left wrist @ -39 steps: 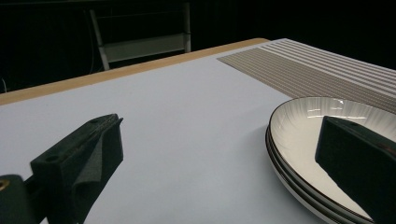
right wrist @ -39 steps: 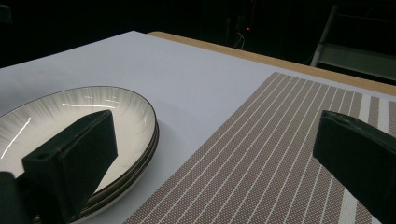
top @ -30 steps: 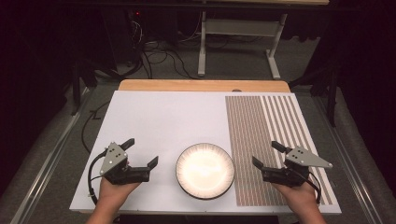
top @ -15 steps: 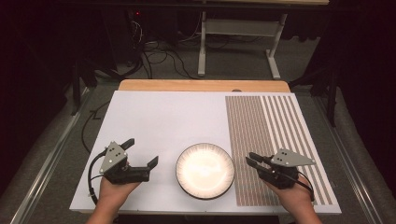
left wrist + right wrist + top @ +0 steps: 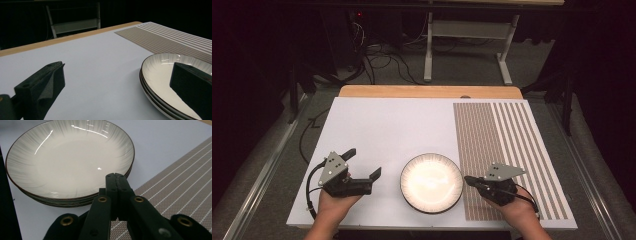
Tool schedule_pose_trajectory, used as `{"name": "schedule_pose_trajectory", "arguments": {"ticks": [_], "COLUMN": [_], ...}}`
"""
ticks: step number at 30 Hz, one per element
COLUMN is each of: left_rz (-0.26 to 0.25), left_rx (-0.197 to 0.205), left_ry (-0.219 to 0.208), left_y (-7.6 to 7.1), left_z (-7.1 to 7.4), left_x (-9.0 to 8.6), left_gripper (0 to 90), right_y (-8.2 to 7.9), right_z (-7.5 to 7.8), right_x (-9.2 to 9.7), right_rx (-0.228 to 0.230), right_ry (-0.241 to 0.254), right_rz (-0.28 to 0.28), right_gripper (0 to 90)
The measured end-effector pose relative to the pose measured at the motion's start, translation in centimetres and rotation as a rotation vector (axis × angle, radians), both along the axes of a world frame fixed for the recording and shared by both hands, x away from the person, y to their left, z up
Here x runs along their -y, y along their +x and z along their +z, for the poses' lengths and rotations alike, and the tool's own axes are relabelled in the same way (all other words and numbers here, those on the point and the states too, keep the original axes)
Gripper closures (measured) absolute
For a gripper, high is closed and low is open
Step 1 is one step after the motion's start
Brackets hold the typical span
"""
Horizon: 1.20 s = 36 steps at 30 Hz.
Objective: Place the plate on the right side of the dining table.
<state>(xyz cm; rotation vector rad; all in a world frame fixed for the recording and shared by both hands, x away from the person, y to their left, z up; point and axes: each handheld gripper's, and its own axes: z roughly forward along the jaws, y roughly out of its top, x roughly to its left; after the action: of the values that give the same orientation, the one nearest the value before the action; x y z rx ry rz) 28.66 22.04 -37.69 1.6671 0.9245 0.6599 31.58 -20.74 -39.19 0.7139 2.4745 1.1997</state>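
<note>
A stack of plates [image 5: 431, 182] was seen near the front edge of the white table [image 5: 382, 125], with the striped mat [image 5: 507, 150] just to its right. At least three dark-rimmed edges were counted in the gripper views. The left gripper [image 5: 362, 170] was held just left of the stack, its jaws spread wide and empty. The right gripper [image 5: 469, 180] was held just right of the stack, its jaws pressed together on nothing, their tip close to the rim; whether it touched could not be told. The plates were judged to be glazed ceramic: stiff, heavy, slippery and breakable. The raised rim of the top plate was judged the best hold, pinched across its edge with a firm grip.
</note>
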Motion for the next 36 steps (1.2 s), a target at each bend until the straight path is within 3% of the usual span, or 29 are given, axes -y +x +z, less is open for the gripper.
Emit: {"name": "schedule_pose_trajectory", "arguments": {"ticks": [9, 36], "left_rz": [0.001, -0.003], "left_rx": [0.007, 0.005], "left_ry": [-0.006, -0.003], "left_y": [0.0, -0.1], "left_z": [0.0, 0.2], "left_x": [0.0, 0.0], "left_gripper": [0.4, 0.2], "right_y": [0.1, 0.5], "right_z": [-0.4, -0.5], "right_x": [-0.8, -1.7], "right_rx": [-0.022, -0.043], "right_ry": [-0.039, -0.039], "right_rz": [0.023, 0.039], "right_gripper": [90.0, 90.0]}}
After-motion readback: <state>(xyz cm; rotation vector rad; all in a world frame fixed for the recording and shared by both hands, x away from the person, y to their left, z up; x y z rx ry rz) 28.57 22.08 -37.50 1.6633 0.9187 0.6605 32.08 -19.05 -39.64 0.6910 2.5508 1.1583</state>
